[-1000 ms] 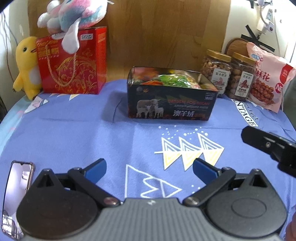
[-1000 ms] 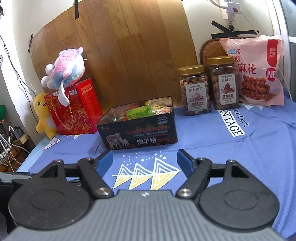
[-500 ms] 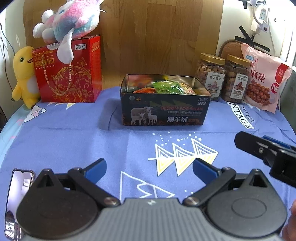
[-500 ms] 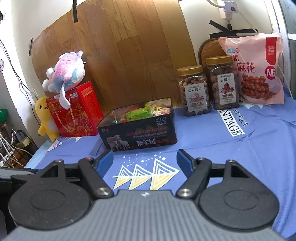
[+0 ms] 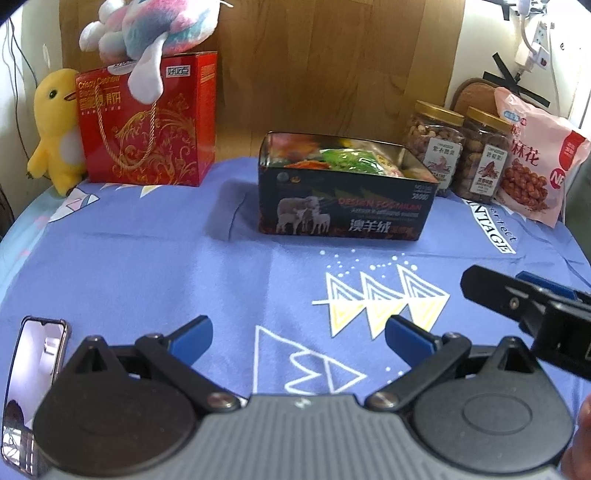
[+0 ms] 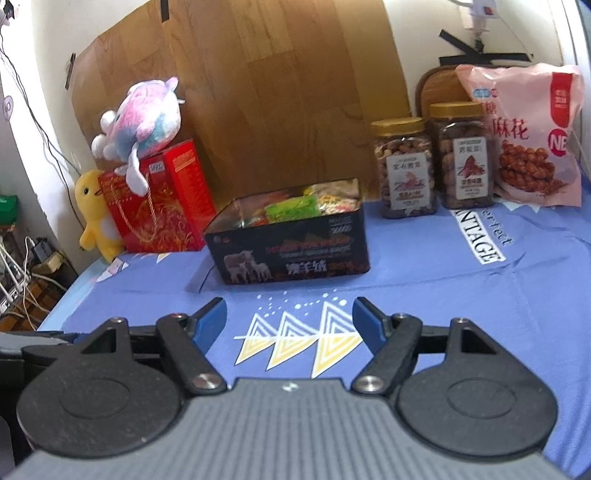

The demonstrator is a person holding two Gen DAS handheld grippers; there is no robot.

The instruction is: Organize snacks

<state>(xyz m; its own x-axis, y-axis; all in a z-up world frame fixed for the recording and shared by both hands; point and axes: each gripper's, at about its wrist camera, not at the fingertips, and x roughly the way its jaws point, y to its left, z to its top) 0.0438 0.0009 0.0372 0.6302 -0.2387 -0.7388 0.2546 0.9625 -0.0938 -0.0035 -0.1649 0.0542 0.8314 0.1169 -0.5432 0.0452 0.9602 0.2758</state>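
A black tin box (image 5: pixel 343 210) with a sheep picture stands open on the blue cloth, filled with snack packets (image 5: pixel 347 158); it also shows in the right wrist view (image 6: pixel 291 251). My left gripper (image 5: pixel 297 338) is open and empty, well in front of the tin. My right gripper (image 6: pixel 290 321) is open and empty, also in front of the tin; part of it shows in the left wrist view (image 5: pixel 532 314) at the right.
Two nut jars (image 6: pixel 404 170) (image 6: pixel 463 155) and a pink snack bag (image 6: pixel 528 136) stand at the back right. A red gift box (image 5: pixel 147 122) with a plush toy (image 5: pixel 151 26) and a yellow duck (image 5: pixel 55 125) stand back left. A phone (image 5: pixel 29 380) lies near left.
Both grippers have drawn back and risen a little from the tin, so it looks smaller. Both stay open and empty.
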